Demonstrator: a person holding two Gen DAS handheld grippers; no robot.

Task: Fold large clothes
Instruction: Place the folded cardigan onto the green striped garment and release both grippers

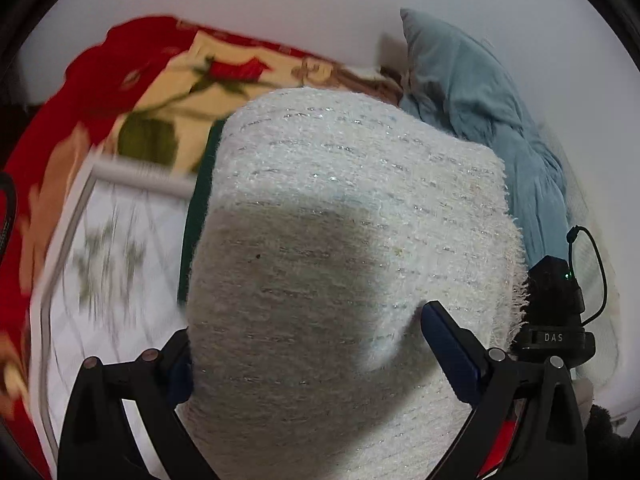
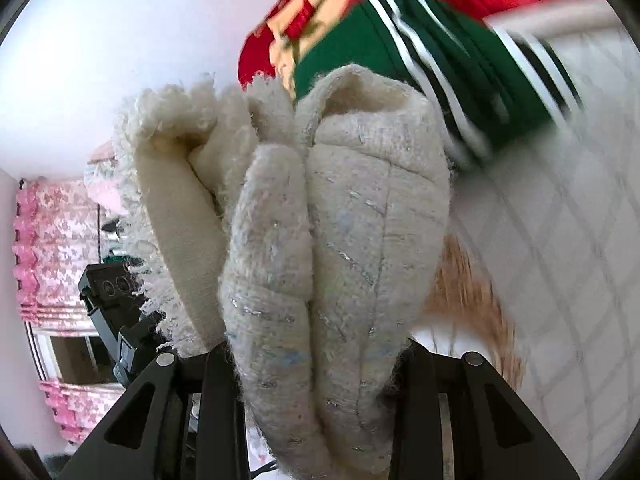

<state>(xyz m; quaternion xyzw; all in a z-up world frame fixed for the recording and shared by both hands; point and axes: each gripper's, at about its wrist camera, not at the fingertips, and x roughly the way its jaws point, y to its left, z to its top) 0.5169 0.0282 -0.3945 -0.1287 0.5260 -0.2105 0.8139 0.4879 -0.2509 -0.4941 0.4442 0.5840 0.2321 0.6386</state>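
Both grippers have hold of a big cream-white fuzzy knit garment (image 1: 340,240), the kind with little silvery threads running through it. It's lifted up off the bed and hanging between the two of them, filling most of what either camera can see.

The right gripper (image 2: 316,364) has its jaws clamped on a thick bunched-up wad of the knit (image 2: 332,240); several folds are squeezed together between the two black fingers, and the frayed fringe edge flops off to the left side. The left gripper (image 1: 312,344) has the fabric draped between its blue-padded fingers (image 1: 452,356). The jaws stand fairly wide and the cloth bulges through the gap, so I honestly can't tell whether the pads are pinching it or it's just lying across them.

Underneath is a bed with a red floral blanket (image 1: 80,92) and a white quilted sheet (image 1: 120,248) with a diamond pattern. A dark green garment with white stripes (image 2: 420,56) lies on the bed just behind the knit. Further back, a light blue cloth (image 1: 480,100) is heaped against the white wall. In the right wrist view, pink flowered curtains (image 2: 52,248) hang off to the side.
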